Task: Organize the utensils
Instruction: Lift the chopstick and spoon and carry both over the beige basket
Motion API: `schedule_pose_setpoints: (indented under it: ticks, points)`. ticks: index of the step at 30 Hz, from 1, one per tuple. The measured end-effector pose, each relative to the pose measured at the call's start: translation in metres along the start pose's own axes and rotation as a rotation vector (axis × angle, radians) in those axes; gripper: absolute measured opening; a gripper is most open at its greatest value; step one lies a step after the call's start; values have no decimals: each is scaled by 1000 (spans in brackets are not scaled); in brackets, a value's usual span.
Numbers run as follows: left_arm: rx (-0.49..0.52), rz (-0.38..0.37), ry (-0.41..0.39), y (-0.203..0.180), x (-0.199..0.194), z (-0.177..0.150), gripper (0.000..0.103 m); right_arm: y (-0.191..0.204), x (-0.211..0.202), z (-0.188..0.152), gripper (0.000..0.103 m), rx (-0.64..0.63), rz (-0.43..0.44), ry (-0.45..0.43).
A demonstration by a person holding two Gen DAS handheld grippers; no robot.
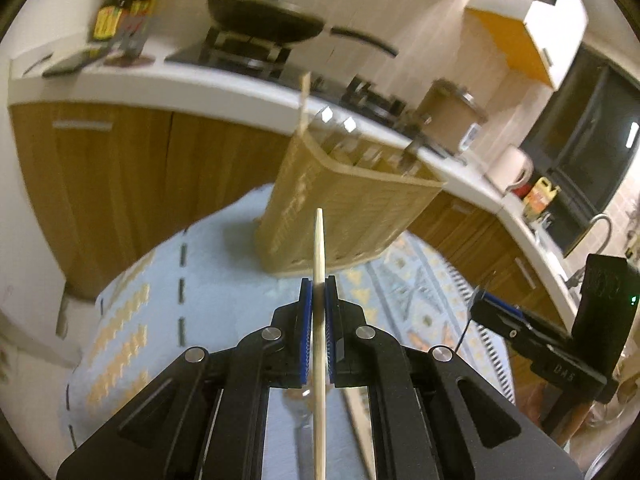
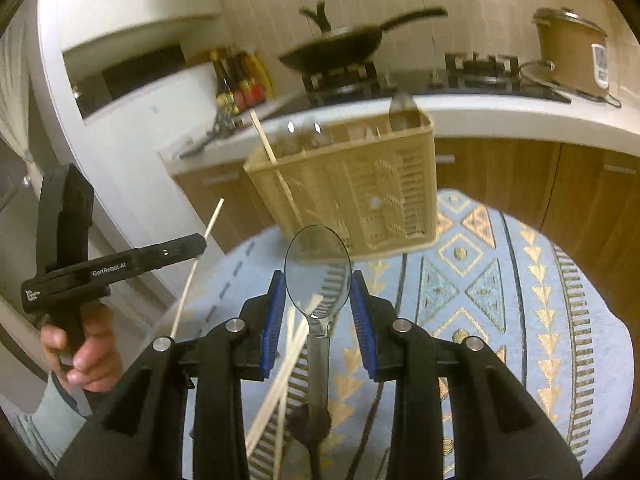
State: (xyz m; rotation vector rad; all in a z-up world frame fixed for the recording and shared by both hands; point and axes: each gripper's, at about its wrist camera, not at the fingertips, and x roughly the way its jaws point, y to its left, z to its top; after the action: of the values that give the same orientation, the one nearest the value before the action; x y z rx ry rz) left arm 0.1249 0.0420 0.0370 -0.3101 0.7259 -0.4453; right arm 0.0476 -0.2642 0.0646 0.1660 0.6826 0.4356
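Utensils in hand on both sides: left gripper (image 1: 319,304) is pressed together on a single chopstick (image 1: 319,256), clamped partway along its length, with one end sticking out past the pads toward the caddy. Right gripper (image 2: 318,304) sits part-spread around a clear spoon (image 2: 318,256), pads at the bowl edges; contact looks light, so I'd treat that hold as marginal. The handle hangs back under the jaws. Loose chopsticks (image 2: 280,356) lie below on the patterned cloth (image 2: 520,300). Target is the beige slotted caddy (image 2: 360,184), standing at the far side of the cloth, in front of the counter (image 2: 520,116). It already holds one chopstick (image 2: 272,152) leaning at its left end and metal utensils, blurred, further right. To do this step well: do one side at a time, likely chopstick first into the left end beside its mate; get the stick's leading end over the rim and tipped down before opening. For the spoon, go slowly, keep it level until above an open compartment, and lower the handle in first.
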Motion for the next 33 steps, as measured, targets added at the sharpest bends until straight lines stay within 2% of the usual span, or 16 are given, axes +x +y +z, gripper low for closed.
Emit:
schedule_pose_setpoints:
  ticks: [6,13,18,24,33]
  points:
    - [54,-12,-135,-26,-23,15,4,15,-4,26,30,-2,12,-97]
    - [115,-17,-316,-58,-51,54,4,20,-13,66,30,-20,13,-181]
    - [128,-19,-440,-71,-53,80,4,22,-13,93,30,-47,-7,-224]
    - [106,-88,-484,-68,-33,106,4,11,-4,120,30,-53,-41,-261]
    - [75,-61,-529,-52,10,142,4,-14,6,169,30,-29,-98,-347]
